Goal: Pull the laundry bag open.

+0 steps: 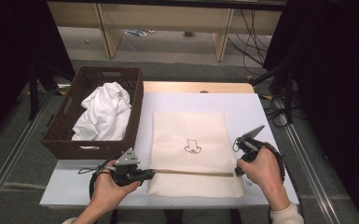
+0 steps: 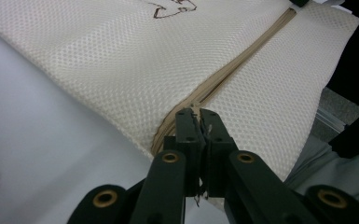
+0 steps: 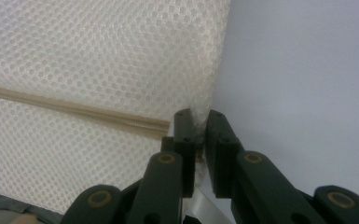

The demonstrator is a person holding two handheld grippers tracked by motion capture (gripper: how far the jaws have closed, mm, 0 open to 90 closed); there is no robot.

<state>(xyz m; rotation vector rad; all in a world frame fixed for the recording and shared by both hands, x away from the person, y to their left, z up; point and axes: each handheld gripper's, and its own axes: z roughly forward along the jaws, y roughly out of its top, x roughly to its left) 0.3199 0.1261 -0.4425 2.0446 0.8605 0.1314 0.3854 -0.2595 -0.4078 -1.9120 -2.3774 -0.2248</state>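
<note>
Two grippers, both clamped on the same item: a cream mesh laundry bag (image 1: 193, 156) lying flat on the white table (image 1: 247, 107), near its front edge. The tan zipper (image 1: 191, 173) runs across the bag's lower part, side to side. Left gripper (image 1: 151, 173) sits at the zipper's left end; in the left gripper view its jaws are pressed together on the zipper pull (image 2: 196, 109), a thin cord or thread hanging between the pads. Right gripper (image 1: 238, 171) is at the bag's right edge, level with the zipper's other end; in the right gripper view its jaws pinch a fold of mesh (image 3: 199, 122) just beside where the zipper tape stops. A small dark line drawing (image 1: 192, 146) marks the bag's middle. Dark woven basket (image 1: 74, 148) stands to the left of the bag, partly off the table's left side, with a crumpled white garment (image 1: 103, 113) inside. Both hands low on the table, the person's forearms coming in from the near side.
</note>
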